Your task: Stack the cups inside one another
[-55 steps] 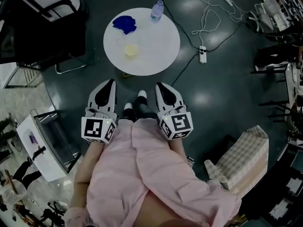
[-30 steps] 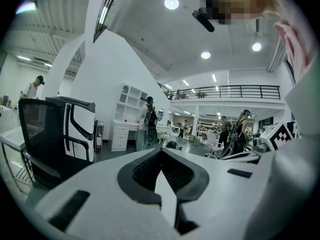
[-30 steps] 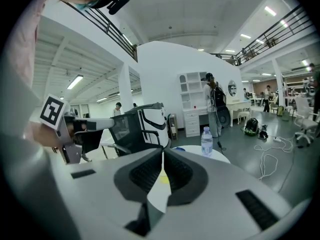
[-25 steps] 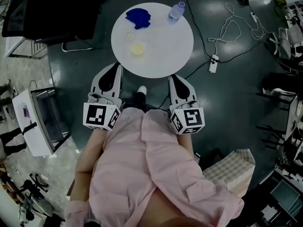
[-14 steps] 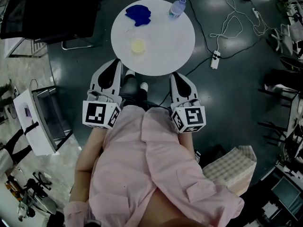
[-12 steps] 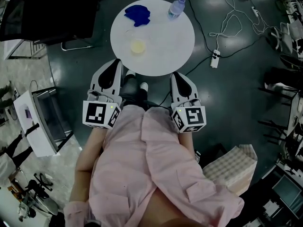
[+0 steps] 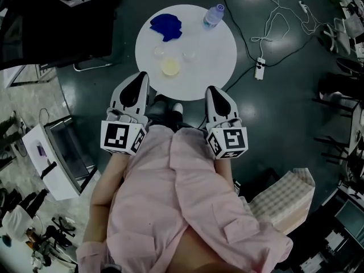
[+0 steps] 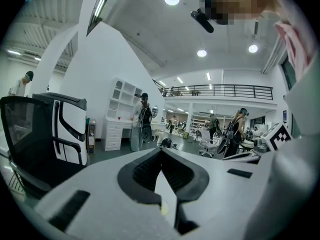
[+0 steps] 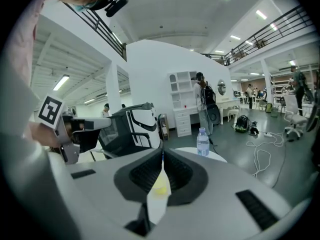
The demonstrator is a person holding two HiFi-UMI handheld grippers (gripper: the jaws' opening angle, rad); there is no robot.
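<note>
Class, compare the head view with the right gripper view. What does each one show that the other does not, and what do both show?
Only the head view shows the blue cloth, the clear cups on the tabletop, and the power strip on the floor. Only the right gripper view shows the white shelf unit and a person with a backpack standing by it. Both show the round white table, the water bottle standing on it, and the left gripper.
</note>
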